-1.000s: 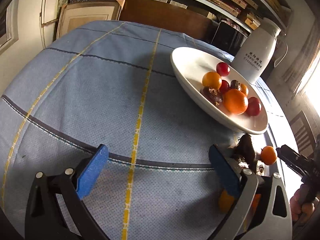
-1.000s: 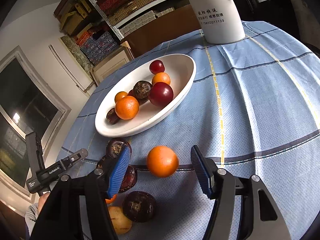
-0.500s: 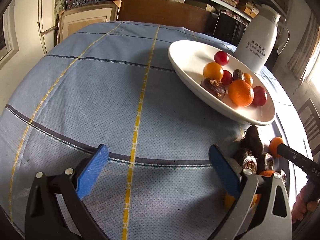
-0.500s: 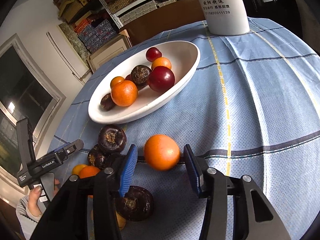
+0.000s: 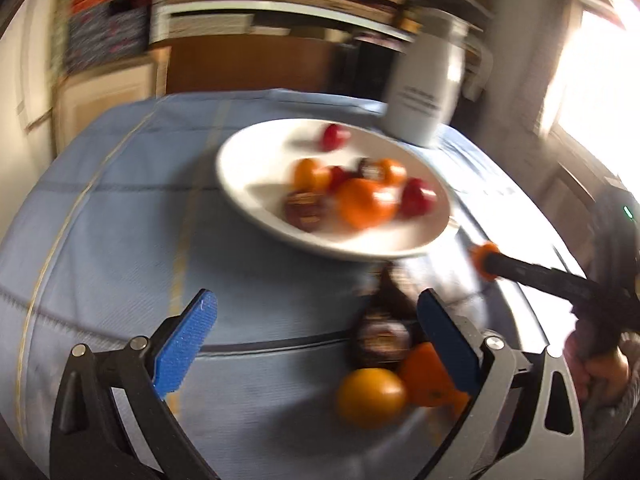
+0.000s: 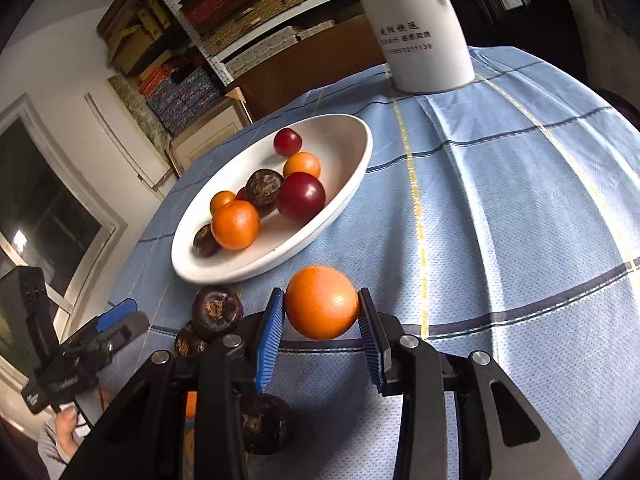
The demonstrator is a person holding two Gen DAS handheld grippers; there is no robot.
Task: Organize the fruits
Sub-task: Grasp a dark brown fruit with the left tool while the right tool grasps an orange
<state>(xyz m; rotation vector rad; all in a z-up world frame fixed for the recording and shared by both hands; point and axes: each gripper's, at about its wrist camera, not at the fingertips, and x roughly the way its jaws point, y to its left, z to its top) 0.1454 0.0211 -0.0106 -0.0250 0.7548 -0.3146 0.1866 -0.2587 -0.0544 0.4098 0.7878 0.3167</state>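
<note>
My right gripper is shut on an orange and holds it just in front of the white oval bowl, which contains several oranges, red plums and dark passion fruits. Loose dark fruits lie on the blue cloth left of the gripper. My left gripper is open and empty; the view is blurred. Near its right finger lie a dark fruit, a yellow-orange fruit and an orange. The bowl also shows in the left wrist view.
A tall white jug stands behind the bowl at the table's far side; it also shows in the left wrist view. The blue checked tablecloth covers the round table. Shelves with boxes line the wall behind.
My right gripper has closed on the orange and lifted it slightly. My left gripper has swung right, bringing the loose fruits into view between its fingers.
</note>
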